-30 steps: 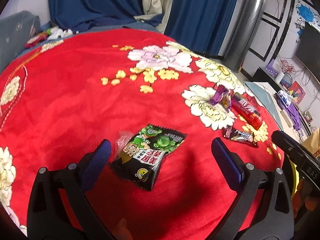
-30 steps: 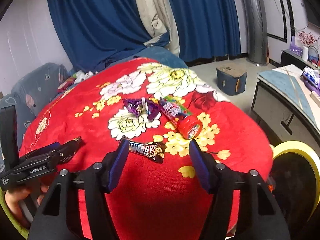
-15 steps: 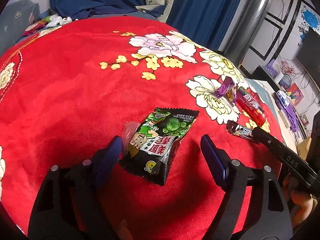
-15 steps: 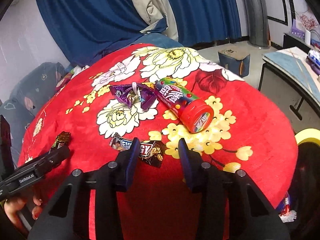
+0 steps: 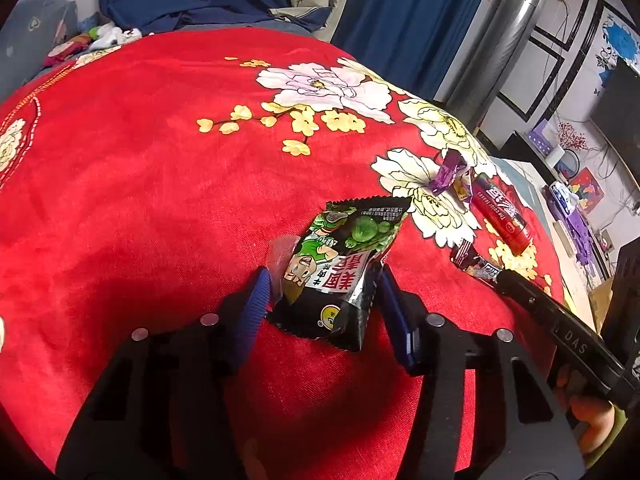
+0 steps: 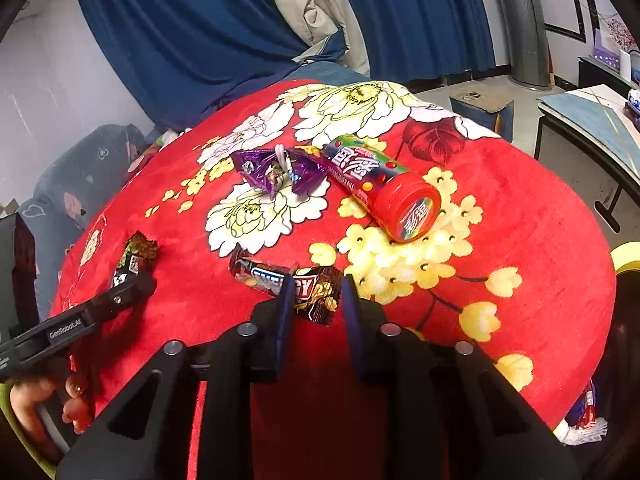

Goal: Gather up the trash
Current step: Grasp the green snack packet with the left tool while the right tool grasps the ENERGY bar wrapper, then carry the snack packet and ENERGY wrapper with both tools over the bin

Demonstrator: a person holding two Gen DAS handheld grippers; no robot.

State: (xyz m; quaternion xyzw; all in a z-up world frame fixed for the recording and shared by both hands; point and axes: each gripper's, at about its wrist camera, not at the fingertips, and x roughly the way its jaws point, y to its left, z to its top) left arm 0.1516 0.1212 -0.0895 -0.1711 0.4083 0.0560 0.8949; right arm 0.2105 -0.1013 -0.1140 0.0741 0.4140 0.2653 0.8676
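**Both tools closing on wrappers on the red floral blanket**

The left tool stood about half open with its jaws closing, and the black-and-green snack packet lay between its blue pads. The near half of the packet sat inside the jaws and the far half stuck out beyond the tips. Both pads were at the packet's edges, but whether they pressed on it could not be told. A scrap of clear wrapper lay against the packet's left side.

The right tool was narrower, its jaws also closing, with the near, torn end of the brown energy bar wrapper between them. The bar's other end pointed away to the left. The pads looked close to the wrapper; contact was not clear.

Both pieces of trash lay on the red floral blanket, near its front edge. Beyond the energy bar, a purple crumpled wrapper rested on a white flower, touching a red candy tube that lay on its side with the cap toward the camera. In the right wrist view a person's fingers gripped the left tool's handle at lower left. A yellow-rimmed bin showed at the right edge. Blue curtains hung behind the blanket.
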